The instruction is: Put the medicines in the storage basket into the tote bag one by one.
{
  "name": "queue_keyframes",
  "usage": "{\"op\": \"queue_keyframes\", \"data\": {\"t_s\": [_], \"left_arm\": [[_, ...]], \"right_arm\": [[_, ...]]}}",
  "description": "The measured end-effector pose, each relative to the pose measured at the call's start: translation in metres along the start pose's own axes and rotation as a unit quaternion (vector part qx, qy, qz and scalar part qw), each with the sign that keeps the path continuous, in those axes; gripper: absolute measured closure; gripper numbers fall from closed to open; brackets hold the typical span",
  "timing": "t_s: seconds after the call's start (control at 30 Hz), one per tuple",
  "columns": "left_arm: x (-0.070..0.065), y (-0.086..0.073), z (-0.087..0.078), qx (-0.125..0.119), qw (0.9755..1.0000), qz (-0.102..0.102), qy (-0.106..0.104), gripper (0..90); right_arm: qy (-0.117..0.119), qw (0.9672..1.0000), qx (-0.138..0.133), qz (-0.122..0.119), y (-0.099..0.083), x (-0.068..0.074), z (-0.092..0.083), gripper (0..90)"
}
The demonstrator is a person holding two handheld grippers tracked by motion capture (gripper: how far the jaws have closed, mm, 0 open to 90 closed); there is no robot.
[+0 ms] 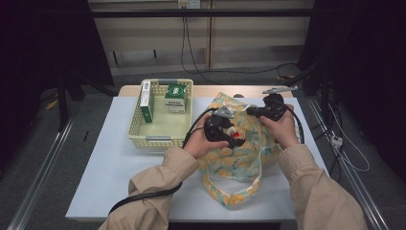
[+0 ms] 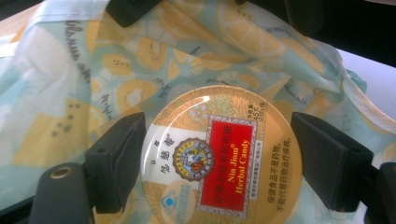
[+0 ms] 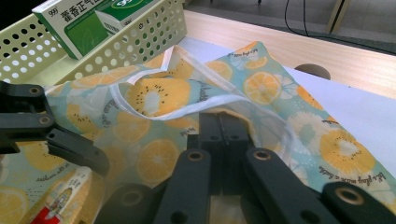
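At the centre of a white-topped table (image 1: 110, 158), a person seated at six o'clock works two hand-held grippers over a fruit-print cloth bag (image 1: 249, 153). The left gripper (image 1: 229, 135) is clamped on a round gold tin of herbal candy (image 2: 212, 156), its black pads pressing the rim at nine and three o'clock in the left gripper view, with the bag's fabric lying directly behind the tin. The right gripper (image 1: 253, 112), just beside it toward two o'clock, has its jaws drawn fully together on the bag's white-edged rim (image 3: 205, 105), pinching the cloth and holding the mouth up. A cream perforated basket (image 1: 139, 125) sits at ten o'clock from the bag, with two green-and-white medicine boxes (image 1: 175, 98) standing against its far wall.

Judging by the pose, the tin is poised at the bag's opening, either going in or coming out. The grip looks like the weak point: smooth pads on a slick, curved metal edge could let the tin pivot or squirt free if the hand tilts. Thin fabric could also slide out of the right gripper's pinch, letting the mouth sag across the tin's path. A snag on the loose handle loop (image 1: 239, 191) near six o'clock could drag the whole bag along.
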State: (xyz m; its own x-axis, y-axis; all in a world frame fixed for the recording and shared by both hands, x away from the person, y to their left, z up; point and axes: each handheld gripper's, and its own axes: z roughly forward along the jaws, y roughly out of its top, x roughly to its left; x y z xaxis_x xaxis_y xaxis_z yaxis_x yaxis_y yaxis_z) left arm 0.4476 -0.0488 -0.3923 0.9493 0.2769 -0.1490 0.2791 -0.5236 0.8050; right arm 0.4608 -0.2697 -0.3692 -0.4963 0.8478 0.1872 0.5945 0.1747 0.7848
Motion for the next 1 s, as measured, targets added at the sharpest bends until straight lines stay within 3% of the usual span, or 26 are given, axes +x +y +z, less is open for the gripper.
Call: {"op": "queue_keyframes", "data": {"t_s": [0.17, 0.27, 0.33, 0.53, 0.57, 0.6, 0.7, 0.8, 1.0], "left_arm": [[0.004, -0.004, 0.009, 0.007, 0.9999, -0.014, 0.003, 20.4], [0.009, -0.006, 0.016, 0.016, 0.9995, -0.022, 0.016, 20.4], [0.016, -0.007, 0.021, 0.017, 0.9994, -0.026, 0.012, 20.4], [0.04, -0.001, 0.033, 0.004, 0.9981, -0.036, 0.051, 20.4], [0.045, -0.001, 0.034, 0.0, 0.9973, -0.046, 0.057, 20.2], [0.049, 0.0, 0.035, -0.009, 0.9951, -0.057, 0.08, 19.7], [0.051, 0.001, 0.031, -0.025, 0.9949, -0.074, 0.064, 12.2], [0.043, 0.003, 0.026, -0.025, 0.9968, -0.056, 0.051, 11.9], [0.033, -0.001, 0.007, -0.015, 0.9977, -0.05, 0.043, 11.1]], "right_arm": [[0.003, 1.0, -0.001, -0.003, 0.0, 0.003, 0.001, 90.0], [0.007, 1.0, -0.002, -0.004, 0.001, 0.005, 0.0, 90.0], [0.01, 0.9999, -0.001, -0.005, 0.001, 0.006, 0.0, 90.0], [0.011, 0.9999, -0.002, -0.003, 0.002, 0.006, -0.003, 90.0], [0.01, 0.9999, -0.003, -0.003, 0.002, 0.006, -0.003, 90.0], [0.011, 0.9999, -0.004, -0.002, 0.002, 0.006, -0.003, 90.0], [0.012, 0.9999, -0.002, -0.002, 0.001, 0.007, -0.005, 90.0], [0.012, 0.9999, -0.003, -0.004, 0.0, 0.007, -0.006, 90.0], [0.008, 1.0, 0.0, -0.003, -0.002, 0.008, -0.009, 90.0]]}}
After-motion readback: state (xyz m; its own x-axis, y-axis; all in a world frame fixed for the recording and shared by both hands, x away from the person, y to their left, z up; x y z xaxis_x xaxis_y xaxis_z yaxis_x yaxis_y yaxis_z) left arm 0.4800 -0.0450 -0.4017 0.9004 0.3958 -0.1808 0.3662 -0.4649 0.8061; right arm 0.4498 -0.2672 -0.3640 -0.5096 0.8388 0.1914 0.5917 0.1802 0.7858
